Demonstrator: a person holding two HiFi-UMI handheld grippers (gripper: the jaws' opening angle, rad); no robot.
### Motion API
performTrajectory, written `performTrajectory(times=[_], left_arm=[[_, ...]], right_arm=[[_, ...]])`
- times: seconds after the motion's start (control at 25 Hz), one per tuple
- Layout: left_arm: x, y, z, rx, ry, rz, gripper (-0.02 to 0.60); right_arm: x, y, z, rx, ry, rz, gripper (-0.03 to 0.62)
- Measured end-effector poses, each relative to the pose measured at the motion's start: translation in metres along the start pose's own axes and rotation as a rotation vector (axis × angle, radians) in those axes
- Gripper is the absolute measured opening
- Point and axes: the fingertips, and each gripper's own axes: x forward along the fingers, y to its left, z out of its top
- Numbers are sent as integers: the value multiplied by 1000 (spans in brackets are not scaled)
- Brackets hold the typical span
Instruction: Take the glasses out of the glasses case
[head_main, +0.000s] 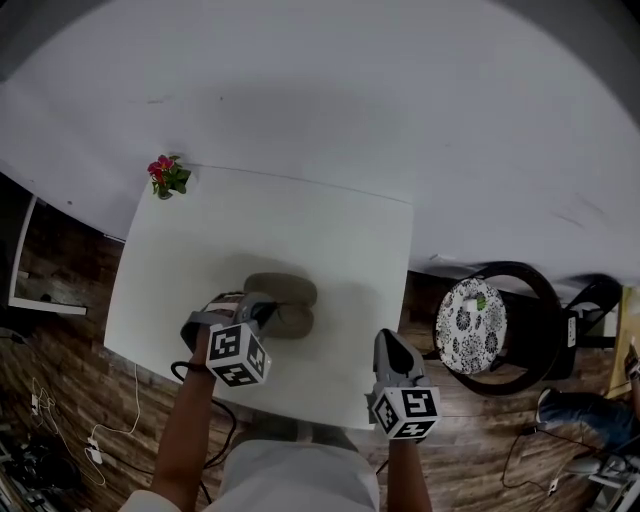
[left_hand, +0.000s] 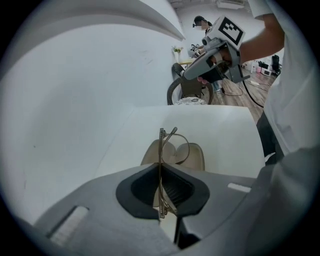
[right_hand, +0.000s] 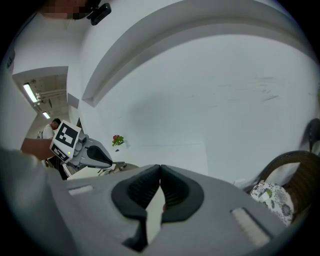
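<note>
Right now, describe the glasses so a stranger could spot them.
On the white table, near the person's edge, lies an open beige case. Right by it the left hand-held gripper is shut on the glasses: thin gold wire rims, unlike the solid case.

Soft, even room light, heavy fisheye.
I get black corners and bowed edges in every view. The white table carries a faint shadow beside the glasses case. A ceiling strip light glows without glare, and the nearest grey surfaces look soft.
</note>
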Motion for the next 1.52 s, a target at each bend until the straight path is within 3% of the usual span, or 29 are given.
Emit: performTrajectory(times=[0.32, 0.88, 1.52], left_arm=[[-58, 15, 12, -142, -73, 170, 23], [-175, 32, 18, -431, -253, 549, 23], [-258, -9, 34, -641, -493, 810, 23]], right_arm=[[-28, 6, 20, -13, -59, 23, 3], [-69, 16, 56, -72, -159, 78, 3], [-123, 11, 76, -100, -260, 93, 3]])
